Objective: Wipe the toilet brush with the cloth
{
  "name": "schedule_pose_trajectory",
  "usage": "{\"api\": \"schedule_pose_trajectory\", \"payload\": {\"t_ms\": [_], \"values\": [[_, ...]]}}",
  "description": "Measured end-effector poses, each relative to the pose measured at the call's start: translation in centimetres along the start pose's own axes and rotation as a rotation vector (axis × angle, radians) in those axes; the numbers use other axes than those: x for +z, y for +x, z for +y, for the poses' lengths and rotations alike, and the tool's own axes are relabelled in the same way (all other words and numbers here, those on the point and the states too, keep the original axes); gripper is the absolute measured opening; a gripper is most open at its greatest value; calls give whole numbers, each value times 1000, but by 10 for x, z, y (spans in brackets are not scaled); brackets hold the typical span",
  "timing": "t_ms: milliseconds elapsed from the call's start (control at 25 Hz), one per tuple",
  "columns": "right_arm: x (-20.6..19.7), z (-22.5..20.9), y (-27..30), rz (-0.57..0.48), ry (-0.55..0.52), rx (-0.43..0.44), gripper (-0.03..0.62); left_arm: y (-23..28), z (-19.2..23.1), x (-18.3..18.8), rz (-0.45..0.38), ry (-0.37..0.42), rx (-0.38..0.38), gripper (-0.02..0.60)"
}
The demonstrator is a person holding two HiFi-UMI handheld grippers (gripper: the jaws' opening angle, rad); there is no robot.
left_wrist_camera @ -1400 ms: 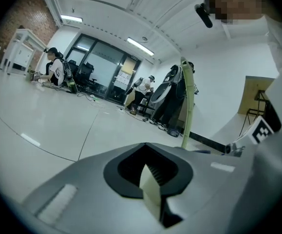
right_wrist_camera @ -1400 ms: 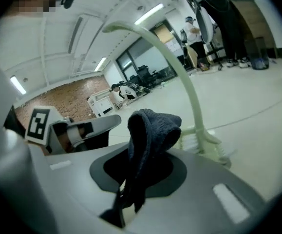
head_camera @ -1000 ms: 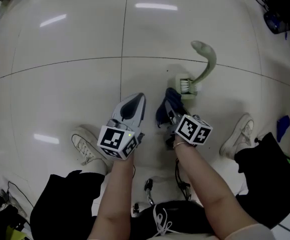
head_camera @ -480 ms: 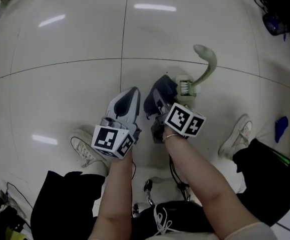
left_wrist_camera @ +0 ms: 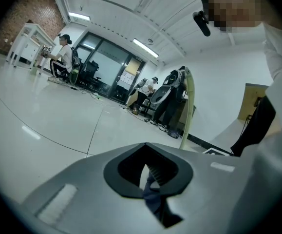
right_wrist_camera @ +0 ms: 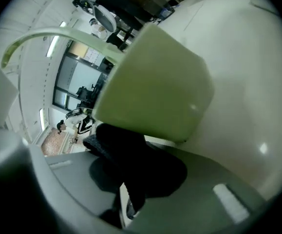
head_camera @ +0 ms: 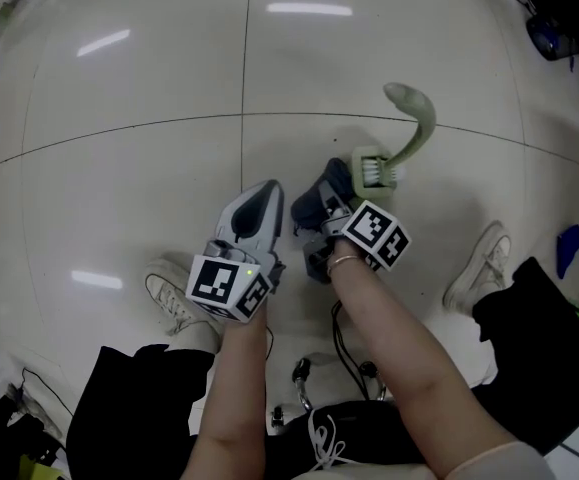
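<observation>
Both bare forearms reach forward and down, side by side. Left gripper (head_camera: 261,203) points far, jaws pressed together. Right gripper (head_camera: 331,210) sits just right of it, jaws clamped on the cloth (head_camera: 309,211).

**Q:** Grippers?
**A:** Left gripper (head_camera: 261,203): pale grey shell with dark-lined jaws. Its cube (head_camera: 224,286) has black-and-white square markers and a small green light (head_camera: 248,271). Right gripper (head_camera: 321,200): grey shell, like cube.

**Q:** Dress?
**A:** Black trousers (head_camera: 129,408), white laced shoes (head_camera: 174,298), pale sleeve (head_camera: 489,463). Thin bracelet (head_camera: 341,262) on the right wrist. Dark cables (head_camera: 339,336) run below it.
</observation>
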State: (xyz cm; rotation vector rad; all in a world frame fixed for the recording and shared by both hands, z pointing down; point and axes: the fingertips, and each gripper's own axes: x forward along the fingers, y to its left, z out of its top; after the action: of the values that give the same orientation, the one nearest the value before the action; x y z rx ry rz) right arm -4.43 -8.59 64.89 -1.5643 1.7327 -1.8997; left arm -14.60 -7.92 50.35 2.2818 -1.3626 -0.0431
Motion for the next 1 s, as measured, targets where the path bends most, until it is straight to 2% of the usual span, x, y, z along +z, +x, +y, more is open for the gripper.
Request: {"api": "schedule_pose_trajectory", "payload": {"t_ms": [160,240,280,360,440,560,640,720,880,920,1000], "values": [[-15,-31,-4,21,214,-15,66,2,3,-6,13,-2,6,6],[-22,-35,-10,56,250,-10,66,6,3,0,2,4,5,6],[-25,-33,-15,81,233,-3,66,9,1,6,-8,9,6,6],[-29,-17,-30,133,118,25,66,17,-4,24,-41,19,9,6],[-26,13,-50,162,-77,65,66,26,-11,51,-92,24,14,6],[-11,64,-88,136,-422,121,66,35,-29,100,-184,21,28,6],[12,91,-117,88,-558,144,66,39,-52,133,-234,32,18,6],[40,104,-143,57,-561,143,66,43,-78,165,-277,67,-5,6],[104,124,-174,-44,-533,123,66,37,-113,246,-421,164,-45,6],[117,131,-184,-77,-546,124,66,32,-124,257,-423,191,-63,6],[140,157,-203,-144,-598,155,66,28,-141,259,-359,249,-83,6]]}}
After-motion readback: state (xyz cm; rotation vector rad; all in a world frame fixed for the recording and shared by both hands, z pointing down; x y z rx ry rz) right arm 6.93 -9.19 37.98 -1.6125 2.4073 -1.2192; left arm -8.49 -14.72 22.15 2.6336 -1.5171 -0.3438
